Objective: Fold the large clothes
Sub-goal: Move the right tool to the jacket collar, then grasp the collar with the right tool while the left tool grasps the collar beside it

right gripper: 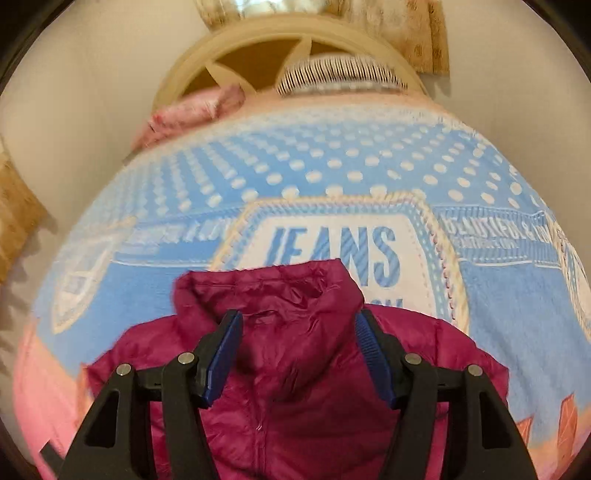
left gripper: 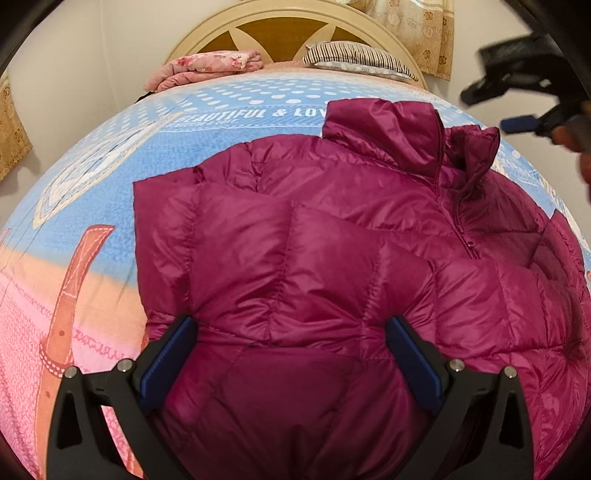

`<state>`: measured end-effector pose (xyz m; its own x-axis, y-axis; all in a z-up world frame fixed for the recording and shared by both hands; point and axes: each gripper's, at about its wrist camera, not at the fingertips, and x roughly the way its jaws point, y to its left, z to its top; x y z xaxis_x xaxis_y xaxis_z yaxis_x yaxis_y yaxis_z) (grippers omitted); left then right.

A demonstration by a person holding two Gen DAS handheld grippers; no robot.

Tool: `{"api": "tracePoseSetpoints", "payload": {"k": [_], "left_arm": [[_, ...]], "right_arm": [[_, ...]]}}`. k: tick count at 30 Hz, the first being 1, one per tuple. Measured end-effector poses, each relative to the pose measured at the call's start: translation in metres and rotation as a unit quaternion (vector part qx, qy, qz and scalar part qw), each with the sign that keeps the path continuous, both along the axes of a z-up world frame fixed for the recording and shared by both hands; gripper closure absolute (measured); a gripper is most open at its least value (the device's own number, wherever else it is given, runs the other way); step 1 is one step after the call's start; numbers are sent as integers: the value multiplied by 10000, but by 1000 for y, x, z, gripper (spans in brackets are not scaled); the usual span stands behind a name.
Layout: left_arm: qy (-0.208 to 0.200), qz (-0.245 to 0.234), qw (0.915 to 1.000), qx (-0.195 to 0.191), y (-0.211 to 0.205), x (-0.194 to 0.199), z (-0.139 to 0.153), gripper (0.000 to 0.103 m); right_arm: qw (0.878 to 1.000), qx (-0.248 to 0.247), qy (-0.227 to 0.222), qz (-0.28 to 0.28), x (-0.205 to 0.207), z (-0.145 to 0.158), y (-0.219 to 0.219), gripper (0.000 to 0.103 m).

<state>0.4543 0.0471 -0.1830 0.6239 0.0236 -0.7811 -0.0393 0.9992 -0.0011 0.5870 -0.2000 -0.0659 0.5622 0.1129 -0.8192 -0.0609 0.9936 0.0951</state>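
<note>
A magenta puffer jacket [left gripper: 332, 240] lies spread on the bed's blue and pink bedspread [left gripper: 92, 177], zip side up, collar [left gripper: 384, 129] toward the headboard. My left gripper [left gripper: 291, 332] is open, its blue pads wide apart over the jacket's lower part, with quilted fabric bulging between them. In the right wrist view my right gripper [right gripper: 299, 332] is open just above the jacket's collar [right gripper: 269, 295], nothing pinched between its pads. From the left wrist view the right gripper [left gripper: 495, 107] shows blurred in the air at the upper right, clear of the jacket, with a hand behind it.
A folded pink floral blanket [left gripper: 207, 68] and a striped pillow [left gripper: 354, 55] lie at the head of the bed against a cream headboard [left gripper: 280, 22]. Patterned curtains [left gripper: 417, 29] hang behind. Bedspread [right gripper: 332, 166] printed "JEANS" stretches beyond the collar.
</note>
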Motion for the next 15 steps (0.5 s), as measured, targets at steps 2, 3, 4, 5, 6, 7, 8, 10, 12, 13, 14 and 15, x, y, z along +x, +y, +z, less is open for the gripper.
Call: {"api": "tracePoseSetpoints", "payload": {"k": [2,3,4,5,6,7,8,10,12,13,14,15], "left_arm": [[-3,1,10000,-9,0,0,1,0],[-5,1,10000,-16,0,-1,1,0],[-6,0,10000,-21,1,0,2,0],[-6,2,10000,-24,1,0,1,0],[-5,2,10000,-22,1,0,2,0],[-7,10,10000,-15,1,1,1,0],[-27,17,10000,-7,1,0,2,0],[-120,33,9999,-57,2,-4,6,0],[-279,80,9995,-139,4,-13,17,0],[-399,56,9991,-159,5,-18,25,0],[-534,11,9984,-159,4,-22,35,0],[-737,-20,9972,-117,3,-26,49,0]], "right_arm": [[9996,-231,152,-50,7,-13,0,39],[9996,-221,148,-69,7,-18,-2,53],[9997,-198,147,-63,6,-21,-5,84],[9996,-223,131,-73,2,-24,-8,90],[9996,-251,80,-69,-3,-26,-11,92],[9996,-279,42,-47,-7,-28,-12,94],[9996,-283,-19,-30,-11,-29,-14,95],[9997,-216,-132,2,-22,-31,-20,95],[9997,-99,-225,12,-31,-32,-26,96],[9996,-14,-265,14,-35,-33,-31,96],[9995,53,-304,7,-38,-34,-34,96],[9993,114,-344,-12,-42,-36,-39,96]]}}
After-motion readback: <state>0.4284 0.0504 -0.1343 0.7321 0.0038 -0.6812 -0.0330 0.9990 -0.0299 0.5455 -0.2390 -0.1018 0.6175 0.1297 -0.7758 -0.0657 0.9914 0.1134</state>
